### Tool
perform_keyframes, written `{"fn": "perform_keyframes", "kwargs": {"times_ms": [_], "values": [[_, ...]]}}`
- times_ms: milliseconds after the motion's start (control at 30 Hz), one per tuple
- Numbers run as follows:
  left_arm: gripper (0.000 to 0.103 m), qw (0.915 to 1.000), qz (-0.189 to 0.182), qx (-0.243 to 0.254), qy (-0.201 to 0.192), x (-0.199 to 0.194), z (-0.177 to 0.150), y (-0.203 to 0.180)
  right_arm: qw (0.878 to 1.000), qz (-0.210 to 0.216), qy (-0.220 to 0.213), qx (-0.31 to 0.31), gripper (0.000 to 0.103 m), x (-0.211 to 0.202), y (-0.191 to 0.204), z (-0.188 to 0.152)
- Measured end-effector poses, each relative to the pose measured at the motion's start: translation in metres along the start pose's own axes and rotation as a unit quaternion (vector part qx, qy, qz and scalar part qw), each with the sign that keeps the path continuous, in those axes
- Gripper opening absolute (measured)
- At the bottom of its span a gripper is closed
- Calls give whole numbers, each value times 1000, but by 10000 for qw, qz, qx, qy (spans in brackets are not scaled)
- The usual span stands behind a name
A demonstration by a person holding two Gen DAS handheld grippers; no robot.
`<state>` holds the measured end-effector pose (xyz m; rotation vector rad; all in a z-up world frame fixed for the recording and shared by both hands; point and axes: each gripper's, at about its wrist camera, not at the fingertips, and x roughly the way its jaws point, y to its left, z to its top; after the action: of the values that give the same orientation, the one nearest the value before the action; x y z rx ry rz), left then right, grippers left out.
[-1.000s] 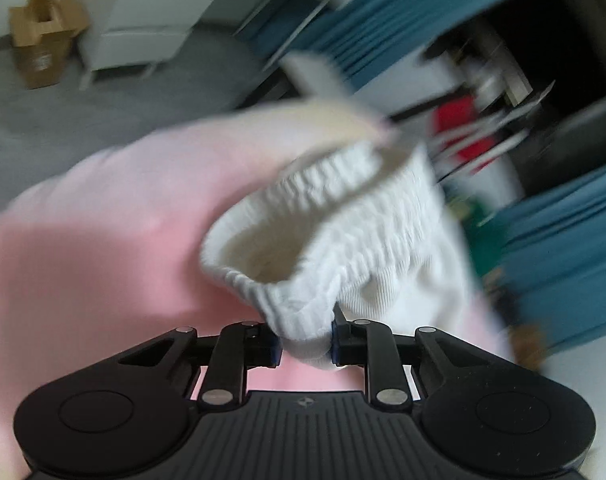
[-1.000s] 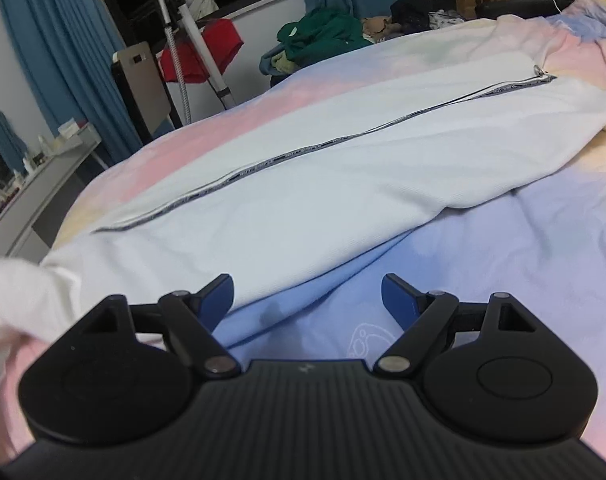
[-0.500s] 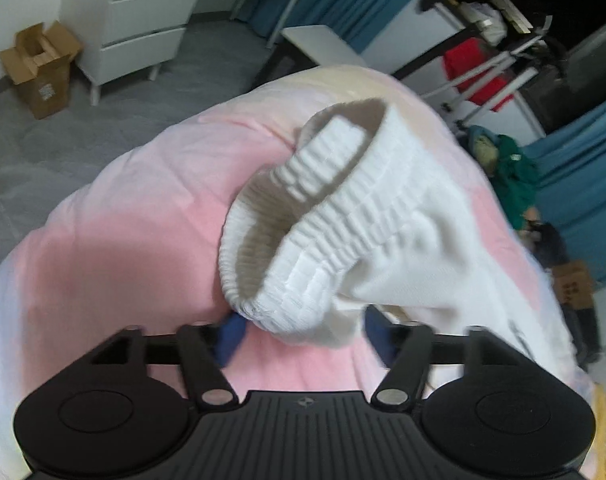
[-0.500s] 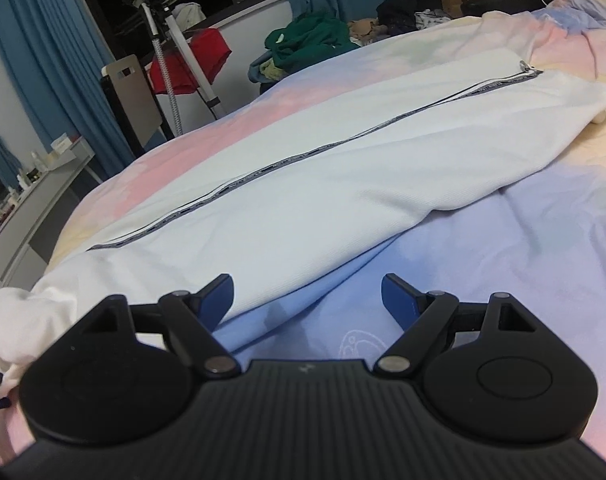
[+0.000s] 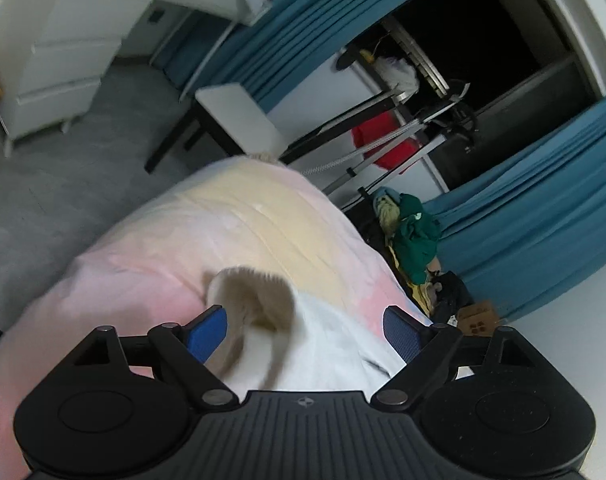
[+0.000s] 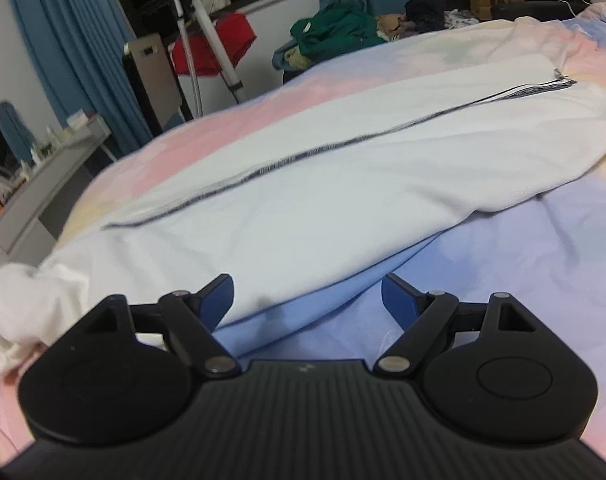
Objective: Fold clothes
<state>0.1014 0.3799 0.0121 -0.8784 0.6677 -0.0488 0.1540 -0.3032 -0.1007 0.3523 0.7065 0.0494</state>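
White trousers [image 6: 343, 200] with a dark side stripe lie stretched across the pastel bedspread [image 6: 543, 264]. Their ribbed cuff [image 5: 251, 296] rests on the pink part of the bed, blurred in the left wrist view. My left gripper [image 5: 305, 330] hovers above that cuff with its jaws opening wide; the pads do not touch the cloth. My right gripper [image 6: 307, 296] stands open just over the near edge of the trouser leg, with the hem and blue sheet below the gap. The crumpled cuff end [image 6: 19, 304] shows at the left of the right wrist view.
Blue curtains [image 5: 543, 208], a drying rack with a red garment [image 5: 387, 144] and a pile of green clothes [image 5: 415, 232] stand past the bed. A white drawer unit [image 5: 51, 68] and grey floor lie left. A desk [image 6: 43, 184] sits beside the bed.
My left gripper let go of the ribbed cuff, opened wide and pulled up and back; the cuff dropped onto the bed. The right gripper barely shifted and stayed open.
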Motion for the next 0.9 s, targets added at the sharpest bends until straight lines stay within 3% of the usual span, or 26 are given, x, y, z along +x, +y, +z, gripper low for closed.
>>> {"fn": "perform_keyframes", "kwargs": {"times_ms": [133,300,400,433,500,533,567,700,800,900], "values": [[84,9989,114,-218,402,67,23,14,9997,-59,172,-154,82,16,8,-2],[72,9951,83,-364,912,130,40,33,9993,-128,290,-213,82,33,16,-1],[55,9901,369,-329,1313,164,51,37,9995,-252,152,-124,84,40,19,2],[44,9881,557,-288,1402,173,55,36,9995,-293,105,-94,84,43,20,3],[41,9839,821,-110,1581,186,63,29,9990,-394,-82,-173,84,45,24,5],[28,9820,933,21,1643,191,68,24,9982,-456,-235,-297,84,46,28,7],[15,9803,1068,208,1651,193,72,18,9970,-517,-387,-422,84,46,32,8],[12,9798,1089,1010,1342,179,79,-15,9911,-673,-801,-821,84,50,40,10],[10,9802,798,1552,939,150,73,-49,9904,-662,-824,-886,84,52,38,10],[10,9732,327,2206,556,105,56,-91,9892,-590,-956,-946,84,46,39,9]]}}
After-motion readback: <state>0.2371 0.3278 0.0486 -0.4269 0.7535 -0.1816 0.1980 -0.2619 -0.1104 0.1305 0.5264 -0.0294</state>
